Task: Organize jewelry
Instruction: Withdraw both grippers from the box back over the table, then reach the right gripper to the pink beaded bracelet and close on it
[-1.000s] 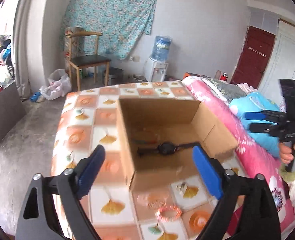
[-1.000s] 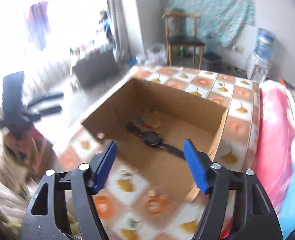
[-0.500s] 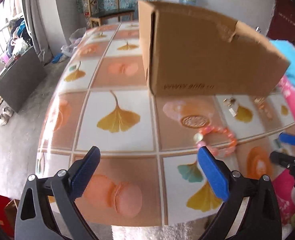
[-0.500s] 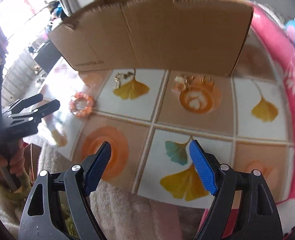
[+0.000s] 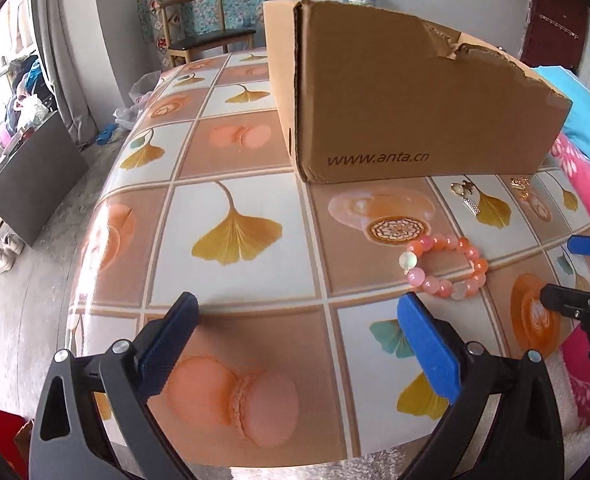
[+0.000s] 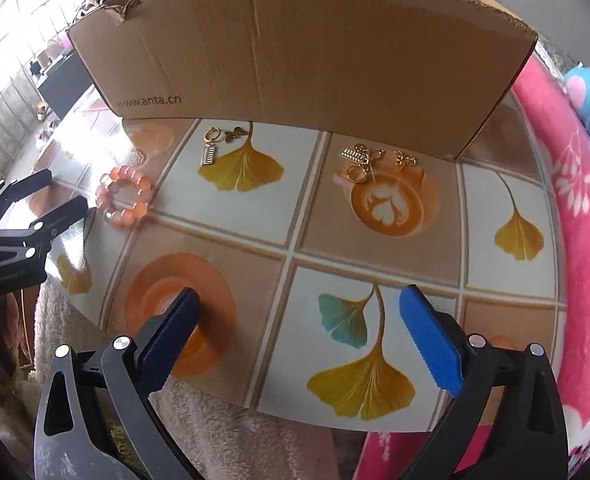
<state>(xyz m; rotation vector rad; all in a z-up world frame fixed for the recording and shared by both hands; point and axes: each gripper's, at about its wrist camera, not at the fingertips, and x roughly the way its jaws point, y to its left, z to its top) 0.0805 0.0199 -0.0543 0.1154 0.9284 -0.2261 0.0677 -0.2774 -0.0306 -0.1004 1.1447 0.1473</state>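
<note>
Pink bead bracelet (image 5: 447, 266) beside cardboard box (image 5: 415, 112)

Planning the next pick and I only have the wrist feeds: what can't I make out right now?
- Inside of the cardboard box: both views, hidden by its near wall.
- Gold pieces: right wrist view, tangled and too small to count.
- Right gripper: left wrist view, cut off by the frame edge.
- Table's far end: behind the box.

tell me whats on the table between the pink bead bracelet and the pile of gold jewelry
A gold earring with a small charm beside it lies between the bead bracelet and the gold pile, close to the cardboard box. The right wrist view shows it best.
</note>
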